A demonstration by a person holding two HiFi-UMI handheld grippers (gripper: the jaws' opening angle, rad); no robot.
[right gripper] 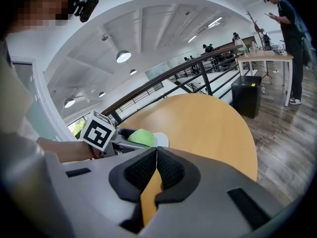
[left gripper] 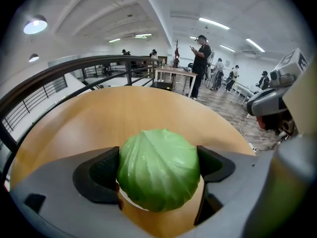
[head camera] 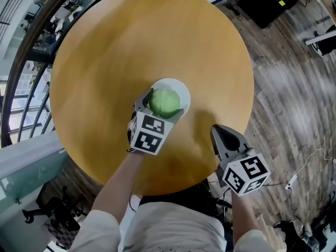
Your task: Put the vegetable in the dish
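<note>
The person's left forearm (head camera: pixel 116 187) reaches in over the near edge of the round yellow wooden tabletop (head camera: pixel 126 46), carrying the left gripper (head camera: pixel 163 104) toward the tabletop's middle. Its jaws are clamped on either side of a round pale-green cabbage (left gripper: pixel 158 168), which sits directly over a small white round dish (head camera: pixel 182 91); whether the cabbage touches the dish cannot be told. To the right, the right gripper (head camera: pixel 219 132) hangs at the tabletop's near right edge, pointing inward, its jaws pressed together with nothing between them.

grey left claw (head camera: pixel 165 102), right claw (head camera: pixel 218 131), marker cubes (head camera: pixel 152 133)
</note>
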